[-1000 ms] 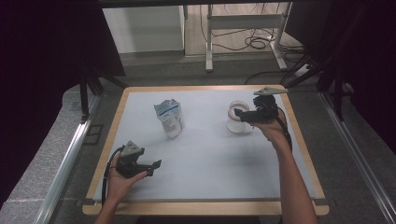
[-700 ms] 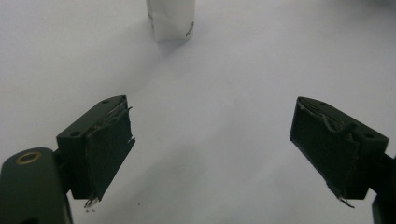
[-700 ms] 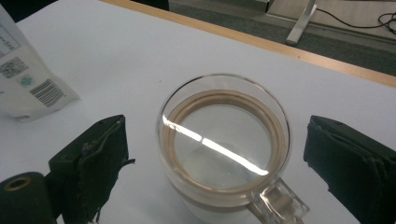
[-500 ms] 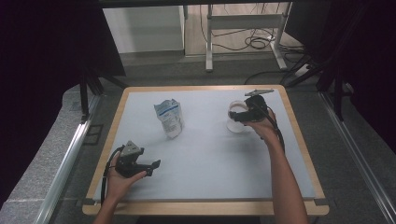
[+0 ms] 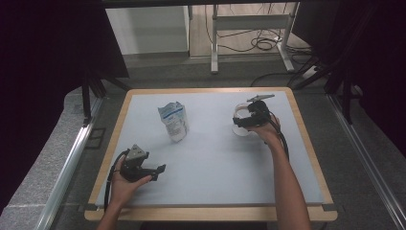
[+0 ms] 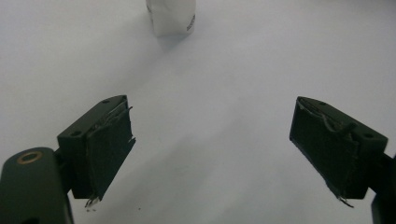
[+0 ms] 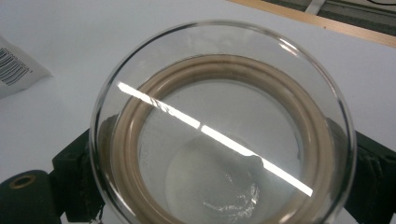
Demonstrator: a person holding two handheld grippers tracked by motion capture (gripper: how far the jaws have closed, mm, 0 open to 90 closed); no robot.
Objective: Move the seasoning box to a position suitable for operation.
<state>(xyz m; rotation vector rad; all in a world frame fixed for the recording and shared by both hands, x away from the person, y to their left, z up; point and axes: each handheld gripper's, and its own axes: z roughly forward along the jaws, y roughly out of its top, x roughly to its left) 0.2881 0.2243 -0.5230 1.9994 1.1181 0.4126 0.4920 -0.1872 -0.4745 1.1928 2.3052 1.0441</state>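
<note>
We are clamping the right gripper (image 5: 241, 122) around the glass jar (image 7: 223, 126) at the table's (image 5: 215, 163) far right, readying a lift; left gripper (image 5: 160, 171) is waiting, jaws spread, short of the pouch (image 5: 173, 122).

pouch (image 5: 174, 120) print: blue and dark marks, too small to read
pouch (image 7: 16, 70) corner: barcode bars, digits unreadable
glass jar (image 7: 224, 126): no lettering
</note>
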